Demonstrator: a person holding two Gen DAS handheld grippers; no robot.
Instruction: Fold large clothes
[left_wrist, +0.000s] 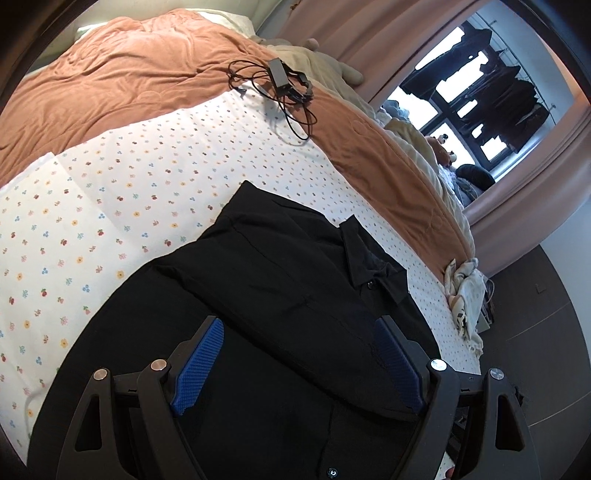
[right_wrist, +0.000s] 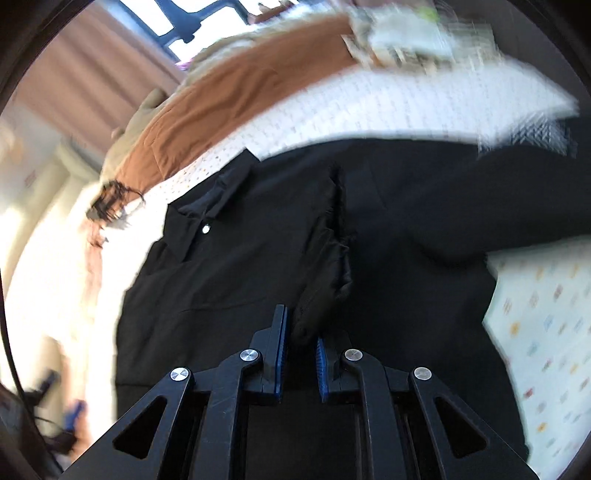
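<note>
Left gripper (left_wrist: 297, 363): bottom centre of the left wrist view, jaws spread wide, blue pads well apart, nothing between them; it hangs over the shirt.
Right gripper (right_wrist: 300, 354): bottom centre of the right wrist view, jaws drawn narrow. A bunched fold of black cloth (right_wrist: 323, 291) rises from between the fingers; whether the pads actually press it cannot be told, as the view is blurred.
Black shirt (left_wrist: 280, 295): lies spread on the bed, filling the lower middle of both views. Collar (left_wrist: 369, 266) toward centre right in the left wrist view, with a dark button below it. In the right wrist view the collar sits centre left with a pale button (right_wrist: 205, 229), and a sleeve (right_wrist: 480, 192) runs toward the right edge.
Floral sheet (left_wrist: 129, 192): white with small printed flowers, under and around the shirt.
Orange quilt (left_wrist: 122, 77): beyond the sheet, upper left of the left wrist view.
Power adapter with cable (left_wrist: 280, 79): rests at the border of quilt and sheet, upper centre, well apart from the shirt.
Crumpled pale cloth (left_wrist: 465, 291): at the bed edge, right of the collar.
Pink curtain (left_wrist: 369, 40): upper right, beside a window (left_wrist: 480, 92).
Obstructions: nothing lies on the shirt.
</note>
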